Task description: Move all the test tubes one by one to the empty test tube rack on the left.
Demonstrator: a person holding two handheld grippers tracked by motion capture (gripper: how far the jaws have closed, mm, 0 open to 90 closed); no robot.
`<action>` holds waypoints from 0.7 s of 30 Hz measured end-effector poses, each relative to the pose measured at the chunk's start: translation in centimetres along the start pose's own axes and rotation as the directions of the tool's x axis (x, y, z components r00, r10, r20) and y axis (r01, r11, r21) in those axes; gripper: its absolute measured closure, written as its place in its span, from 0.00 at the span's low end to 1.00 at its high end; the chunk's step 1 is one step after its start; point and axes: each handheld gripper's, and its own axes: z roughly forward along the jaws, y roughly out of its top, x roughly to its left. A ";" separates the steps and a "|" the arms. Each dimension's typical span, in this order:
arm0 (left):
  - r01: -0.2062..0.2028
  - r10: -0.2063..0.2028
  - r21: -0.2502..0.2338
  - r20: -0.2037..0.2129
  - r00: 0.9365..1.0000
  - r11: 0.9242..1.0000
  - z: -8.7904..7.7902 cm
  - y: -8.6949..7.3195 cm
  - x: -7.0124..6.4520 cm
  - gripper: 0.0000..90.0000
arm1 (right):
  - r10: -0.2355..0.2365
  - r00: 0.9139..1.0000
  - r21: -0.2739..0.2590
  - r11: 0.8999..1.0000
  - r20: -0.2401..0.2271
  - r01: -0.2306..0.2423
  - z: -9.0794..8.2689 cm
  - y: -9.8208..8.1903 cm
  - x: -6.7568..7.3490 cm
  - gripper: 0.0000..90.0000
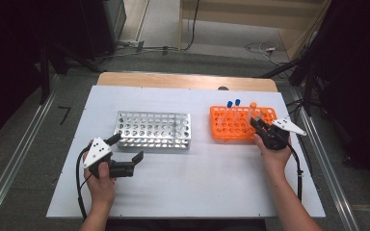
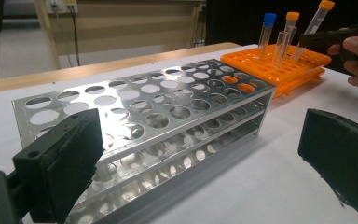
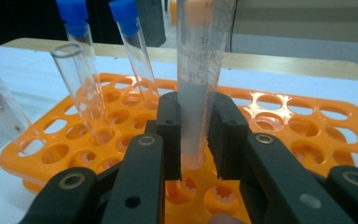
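Right gripper clamped on a tube in the orange rack

Nearest, the left gripper rests on the white surface, jaws wide apart, just before the empty metal rack; farther right, the right gripper pinches an orange-capped tube standing in the orange rack, beside two blue-capped tubes and an uncapped one
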 end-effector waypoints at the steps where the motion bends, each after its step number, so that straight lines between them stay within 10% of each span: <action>1: 0.000 0.000 0.000 0.002 1.000 1.000 0.0 0.0 0.0 0.01 | 0.000 1.000 0.000 1.000 0.000 0.000 0.0 0.0 0.0 0.82; 12: -0.025 0.025 0.007 0.010 1.000 1.000 0.6 0.6 -1.1 0.01 | -0.046 0.991 0.024 0.998 -0.126 0.049 -2.1 0.6 2.3 0.82; 21: -0.040 0.040 -0.008 0.065 0.997 0.999 2.3 2.4 -2.9 0.01 | -0.077 0.962 0.036 0.995 -0.262 0.090 -3.1 1.4 5.7 0.82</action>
